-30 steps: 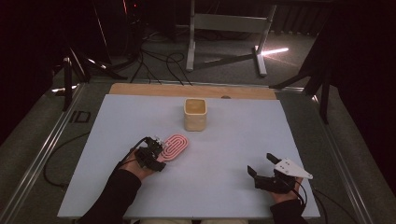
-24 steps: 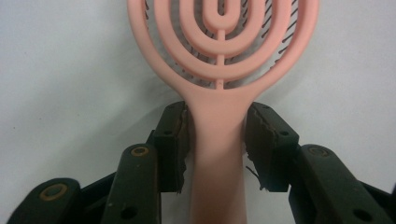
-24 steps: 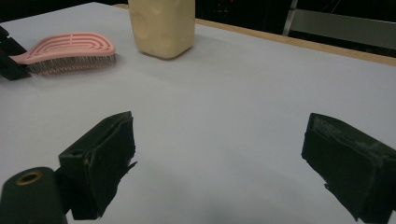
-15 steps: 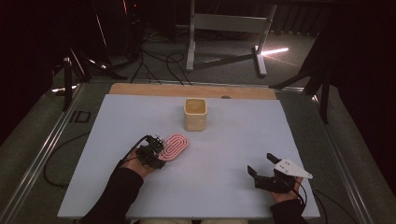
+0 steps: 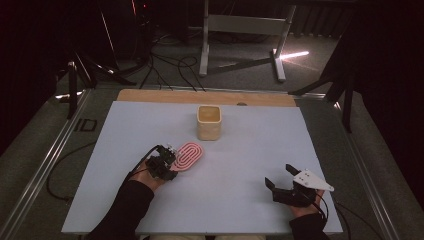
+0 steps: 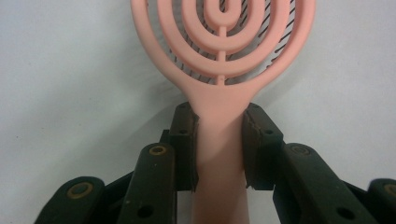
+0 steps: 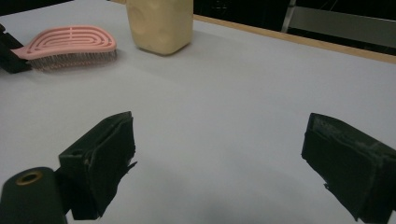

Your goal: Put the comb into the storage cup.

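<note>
Our left gripper (image 6: 219, 140), jaws just closing, pinches the pink hairbrush (image 6: 219, 70) handle; its head points toward the cup (image 5: 208, 122)

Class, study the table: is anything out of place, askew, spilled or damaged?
Nothing is spilled or toppled. The one oddity: the pads of the right tool look frayed at their edges. The pink hairbrush lies bristles down, and the cream cup stands upright.
</note>
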### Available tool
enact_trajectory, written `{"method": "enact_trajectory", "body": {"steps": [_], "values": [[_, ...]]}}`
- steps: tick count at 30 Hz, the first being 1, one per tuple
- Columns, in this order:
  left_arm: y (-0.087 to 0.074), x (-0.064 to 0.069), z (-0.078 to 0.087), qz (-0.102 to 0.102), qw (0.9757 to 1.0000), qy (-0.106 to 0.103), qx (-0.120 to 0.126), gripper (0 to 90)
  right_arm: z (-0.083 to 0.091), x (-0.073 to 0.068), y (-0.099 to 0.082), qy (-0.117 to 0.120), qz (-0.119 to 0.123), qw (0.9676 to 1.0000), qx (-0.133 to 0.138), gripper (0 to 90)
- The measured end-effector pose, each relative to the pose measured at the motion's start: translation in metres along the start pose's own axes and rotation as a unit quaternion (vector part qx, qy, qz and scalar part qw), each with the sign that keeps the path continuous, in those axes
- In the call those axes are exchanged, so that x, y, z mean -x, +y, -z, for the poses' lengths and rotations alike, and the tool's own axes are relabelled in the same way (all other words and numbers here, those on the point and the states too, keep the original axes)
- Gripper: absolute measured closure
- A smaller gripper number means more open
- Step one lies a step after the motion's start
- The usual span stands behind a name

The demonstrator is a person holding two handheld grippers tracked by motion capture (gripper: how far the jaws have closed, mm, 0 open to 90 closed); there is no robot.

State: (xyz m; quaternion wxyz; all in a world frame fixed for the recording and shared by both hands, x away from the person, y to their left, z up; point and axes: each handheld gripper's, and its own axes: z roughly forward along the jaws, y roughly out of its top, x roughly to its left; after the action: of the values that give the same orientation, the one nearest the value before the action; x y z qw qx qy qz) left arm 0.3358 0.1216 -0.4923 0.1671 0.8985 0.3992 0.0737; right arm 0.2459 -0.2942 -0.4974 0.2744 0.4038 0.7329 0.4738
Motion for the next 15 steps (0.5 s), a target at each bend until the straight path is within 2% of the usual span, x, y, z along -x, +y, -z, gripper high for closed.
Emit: {"method": "enact_trajectory", "body": {"steps": [5, 14, 15], "values": [[-0.0004, 0.0005, 0.0002, 0.007, 0.9999, 0.003, 0.010, 70.0, -0.0002, 0.0000, -0.0001, 0.000, -0.001, 1.0000, 0.001, 9.4], [-0.0006, -0.0006, 0.0048, 0.013, 0.9995, -0.003, 0.029, 70.1, -0.0002, 0.0001, -0.0001, 0.000, -0.002, 1.0000, 0.000, 9.4], [-0.0014, -0.0018, 0.0075, 0.017, 0.9990, -0.005, 0.041, 70.0, -0.0003, 0.0001, -0.0001, 0.000, -0.001, 1.0000, 0.001, 9.4]]}}
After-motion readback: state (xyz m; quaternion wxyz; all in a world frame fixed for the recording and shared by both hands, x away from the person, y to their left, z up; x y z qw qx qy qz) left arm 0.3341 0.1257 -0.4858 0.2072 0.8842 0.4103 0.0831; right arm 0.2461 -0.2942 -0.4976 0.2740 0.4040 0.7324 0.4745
